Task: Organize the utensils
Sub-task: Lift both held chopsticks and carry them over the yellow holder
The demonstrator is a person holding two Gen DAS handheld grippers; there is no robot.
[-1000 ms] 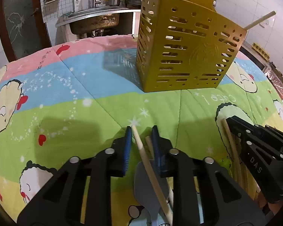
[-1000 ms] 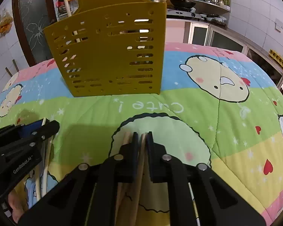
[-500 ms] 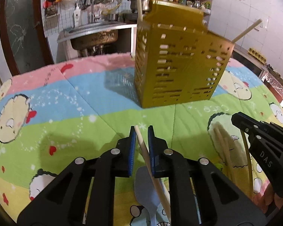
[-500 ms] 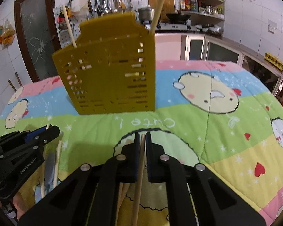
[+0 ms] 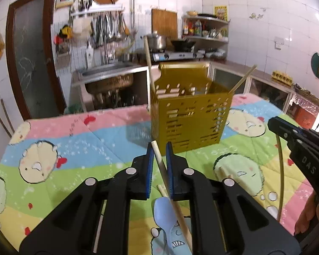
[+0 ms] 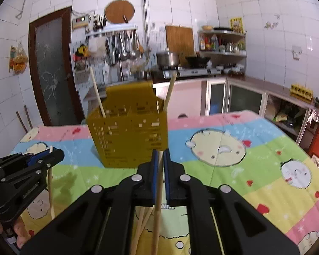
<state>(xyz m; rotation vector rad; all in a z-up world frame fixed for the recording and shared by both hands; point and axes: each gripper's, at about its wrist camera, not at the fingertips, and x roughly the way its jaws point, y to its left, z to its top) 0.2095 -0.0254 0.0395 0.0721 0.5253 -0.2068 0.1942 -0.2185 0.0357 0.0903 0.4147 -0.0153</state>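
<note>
A yellow slotted utensil holder (image 5: pixel 189 110) stands on the cartoon cloth, with two wooden chopsticks leaning in it; it also shows in the right wrist view (image 6: pixel 129 136). My left gripper (image 5: pixel 159 150) is shut on a wooden chopstick (image 5: pixel 170 182) and holds it above the cloth, short of the holder. My right gripper (image 6: pixel 160 155) is shut on another wooden chopstick (image 6: pixel 157 204), also raised. A light blue spoon (image 5: pixel 168 221) and more chopsticks (image 6: pixel 141 225) lie on the cloth below the grippers.
The colourful quilted cloth (image 5: pixel 78 144) covers the table. Behind it are a steel sink (image 5: pixel 108 74), a stove with pots (image 5: pixel 172 48) and a brown door (image 5: pixel 32 59). The right gripper shows at the right edge of the left wrist view (image 5: pixel 302 146).
Both grippers have risen from the cloth, each lifting its chopstick. The holder now looks smaller and farther, and more of the kitchen shows.
</note>
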